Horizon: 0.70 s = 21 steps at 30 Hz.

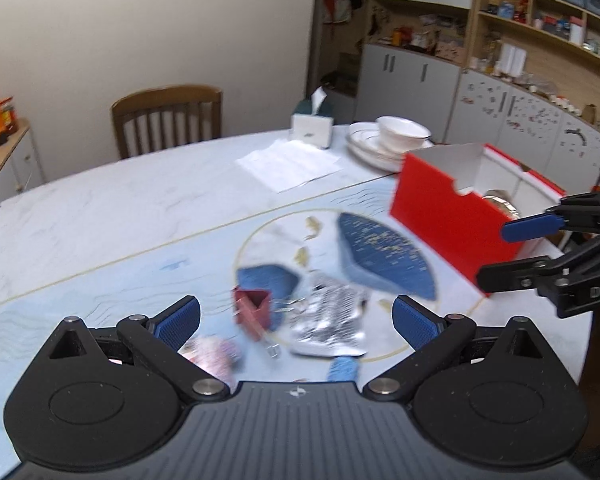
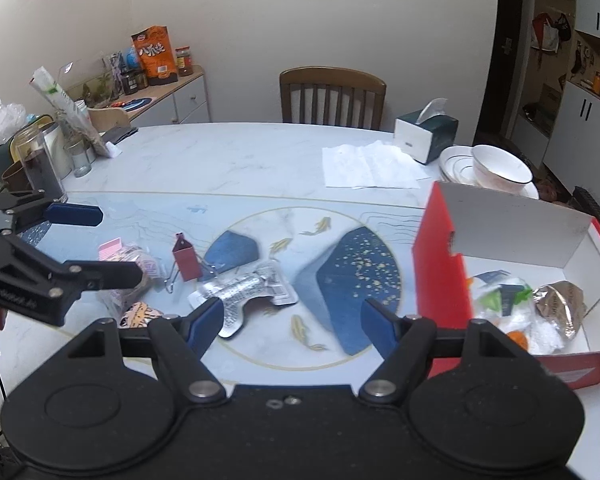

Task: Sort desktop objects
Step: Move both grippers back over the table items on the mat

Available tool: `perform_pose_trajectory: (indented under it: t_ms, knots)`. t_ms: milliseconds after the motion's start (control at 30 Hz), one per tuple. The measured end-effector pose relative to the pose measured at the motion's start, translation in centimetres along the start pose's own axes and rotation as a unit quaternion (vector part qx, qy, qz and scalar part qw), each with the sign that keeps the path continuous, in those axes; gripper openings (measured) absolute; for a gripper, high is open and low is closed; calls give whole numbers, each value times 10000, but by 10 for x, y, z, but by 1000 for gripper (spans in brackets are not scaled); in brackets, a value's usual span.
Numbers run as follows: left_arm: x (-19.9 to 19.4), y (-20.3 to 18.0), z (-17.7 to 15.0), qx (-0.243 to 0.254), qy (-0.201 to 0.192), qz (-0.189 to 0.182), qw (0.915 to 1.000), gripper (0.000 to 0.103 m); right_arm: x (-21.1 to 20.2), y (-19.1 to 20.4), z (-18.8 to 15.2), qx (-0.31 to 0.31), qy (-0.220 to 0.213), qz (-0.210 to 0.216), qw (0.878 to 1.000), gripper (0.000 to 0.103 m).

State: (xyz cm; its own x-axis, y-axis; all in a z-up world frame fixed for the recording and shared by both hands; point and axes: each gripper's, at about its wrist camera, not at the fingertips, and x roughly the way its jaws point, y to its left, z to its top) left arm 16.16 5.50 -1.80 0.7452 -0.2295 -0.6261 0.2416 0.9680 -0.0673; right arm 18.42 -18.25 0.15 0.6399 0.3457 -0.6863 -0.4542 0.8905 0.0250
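Orange snack bag (image 2: 156, 56): "八爪烧"; right tool (image 1: 518, 254): "DAS".

A red binder clip (image 2: 186, 261) stands upright on the table, its wire handles splayed flat toward the left. Just beside it to the right lies a crinkled silver blister pack (image 2: 244, 294), flat. To the left sits a small heap of pink wrapped packets (image 2: 134, 270). The open red box (image 2: 440, 276) at the right holds several wrapped items (image 2: 524, 308).
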Motion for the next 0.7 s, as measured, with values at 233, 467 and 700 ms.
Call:
perform_pose_trajectory:
  t_ms: [233,467,700]
  knots:
    - [15,24,-13,-15,167,312,9994,103,19,13,6,-111,-13,-69,9999,75]
    - [26,40,-22,10,291,523,9982,103,43,21,9,-227,41,-131,9996,75]
    - [38,54,-30,-17,476,655,9967,103,66,27,10,-216,230,-84,9995,75]
